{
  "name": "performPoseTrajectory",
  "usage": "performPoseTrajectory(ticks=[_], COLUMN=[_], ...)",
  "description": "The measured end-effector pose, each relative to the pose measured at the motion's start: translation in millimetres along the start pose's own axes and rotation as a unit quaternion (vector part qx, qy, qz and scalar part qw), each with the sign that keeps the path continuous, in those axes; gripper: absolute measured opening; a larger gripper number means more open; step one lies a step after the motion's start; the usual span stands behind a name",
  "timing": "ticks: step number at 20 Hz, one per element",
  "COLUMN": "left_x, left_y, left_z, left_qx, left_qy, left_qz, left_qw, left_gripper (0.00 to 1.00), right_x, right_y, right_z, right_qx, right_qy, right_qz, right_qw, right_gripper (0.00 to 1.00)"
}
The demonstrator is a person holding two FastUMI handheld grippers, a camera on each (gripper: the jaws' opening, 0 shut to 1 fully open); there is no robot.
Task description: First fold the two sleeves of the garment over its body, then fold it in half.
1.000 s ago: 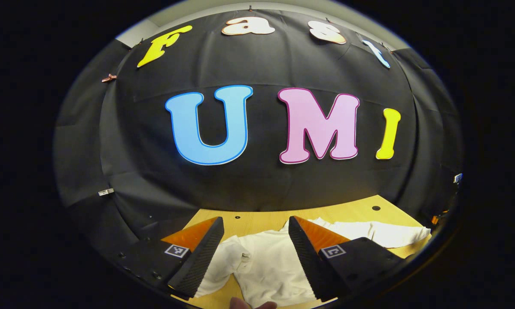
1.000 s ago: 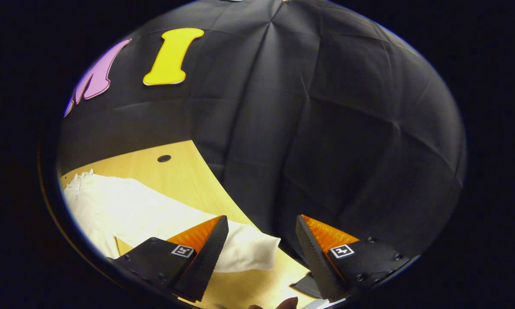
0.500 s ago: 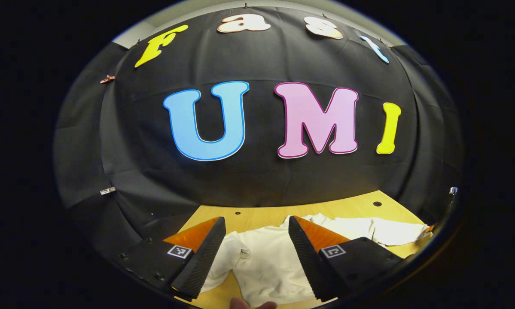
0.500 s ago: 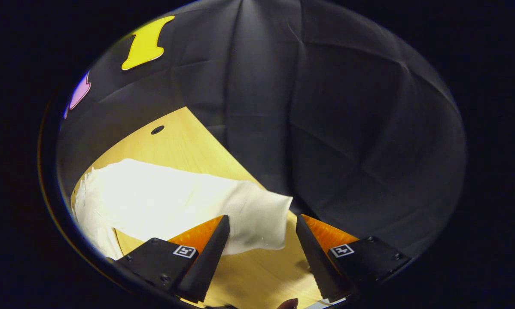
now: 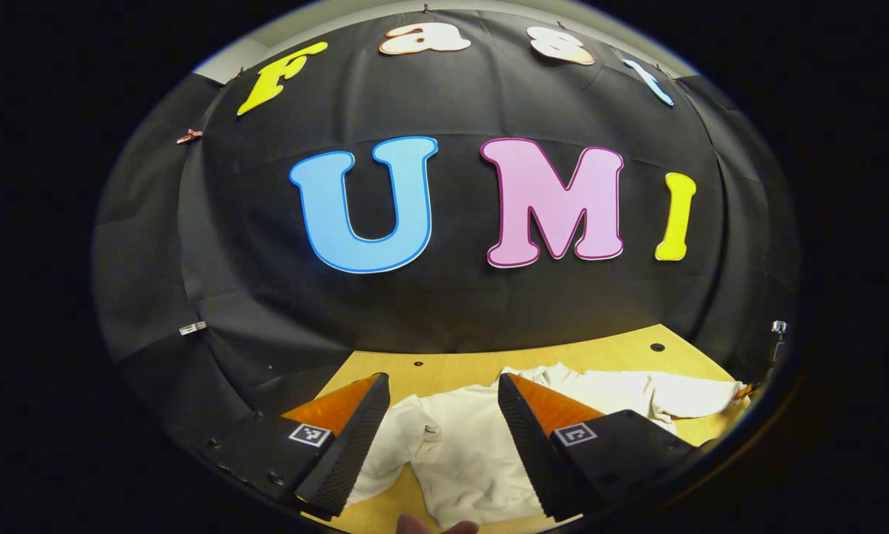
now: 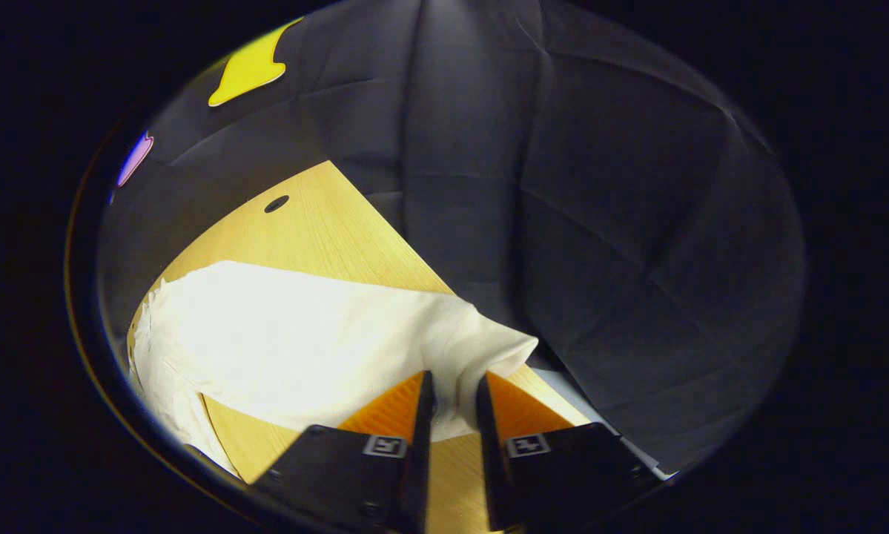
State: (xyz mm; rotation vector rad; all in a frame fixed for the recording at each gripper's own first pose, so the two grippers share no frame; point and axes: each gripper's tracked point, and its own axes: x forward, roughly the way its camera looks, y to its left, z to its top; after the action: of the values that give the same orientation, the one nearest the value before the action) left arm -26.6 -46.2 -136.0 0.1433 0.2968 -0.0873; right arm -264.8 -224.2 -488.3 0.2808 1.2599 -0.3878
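White cotton-looking garment point(image 5: 463, 445) spread flat on the wooden desk point(image 5: 451, 367), collar end toward the back edge. Barely started, by the look of it: right sleeve point(image 6: 303, 334) stretched out toward the desk's right edge, not yet over the body; left sleeve point(image 5: 403, 437) bunched near the desk's left edge, lying beside the body rather than neatly across it. Both sleeve folds to do, then, and the half fold after them. Right gripper point(image 6: 450, 400) down at the cuff end of the right sleeve, close to the desk's right edge, fingers drawn nearly together with a fold of the cuff caught between them. Looks clamped on the cloth, cuff puckered up at the tips. Rest of that sleeve lying slack on the wood, running back toward the body. Left gripper point(image 5: 440, 434) held above the near edge of the desk, fingers wide apart, gripping nothing. Garment body showing in the gap between its fingers, bunched left sleeve just beside its left finger, no contact to be made out. Hovering over the cloth rather than touching it, as far as can be judged. A fingertip point(image 5: 437, 526) peeking in at the bottom of the left gripper view. Likely next call: carry that pinched cuff across toward the middle of the body, then see to the left sleeve.
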Motion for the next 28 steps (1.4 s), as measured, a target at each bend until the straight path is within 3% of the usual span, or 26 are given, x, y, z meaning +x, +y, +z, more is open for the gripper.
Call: performPoseTrajectory(ticks=[1,3,5,13,20,28], left_x=[-0.6,-1.4,-3.1,-6.4,-18.4,-21.3], left_y=[0.6,2.4,4.0,13.0,45.3,96.5], left_z=[-1.0,0.9,2.9,4.4,-4.7,-19.0], left_qx=[0.000,0.002,0.007,-0.001,0.004,-0.032], left_qy=[0.000,-0.003,-0.008,-0.020,-0.034,-0.039], left_qz=[-0.001,-0.004,-0.008,-0.039,-0.050,-0.041], left_qw=[1.000,1.000,1.000,0.999,0.998,0.998], left_gripper=[0.94,0.94,0.94,0.93,0.94,0.93], right_x=[-0.4,1.7,-8.8,-96.3,-173.6,-262.6], right_y=[-2.1,-0.6,5.5,41.9,129.9,260.1], right_z=[1.8,-2.9,-4.1,4.7,21.7,37.5], right_qx=[0.003,0.015,0.008,-0.015,-0.023,-0.070], right_qy=[-0.006,-0.013,-0.028,-0.105,-0.170,-0.229], right_qz=[0.000,0.001,0.014,0.049,0.093,0.178], right_qw=[1.000,1.000,0.999,0.993,0.981,0.955], right_gripper=[0.10,0.15,0.10,0.10,0.09,0.09])
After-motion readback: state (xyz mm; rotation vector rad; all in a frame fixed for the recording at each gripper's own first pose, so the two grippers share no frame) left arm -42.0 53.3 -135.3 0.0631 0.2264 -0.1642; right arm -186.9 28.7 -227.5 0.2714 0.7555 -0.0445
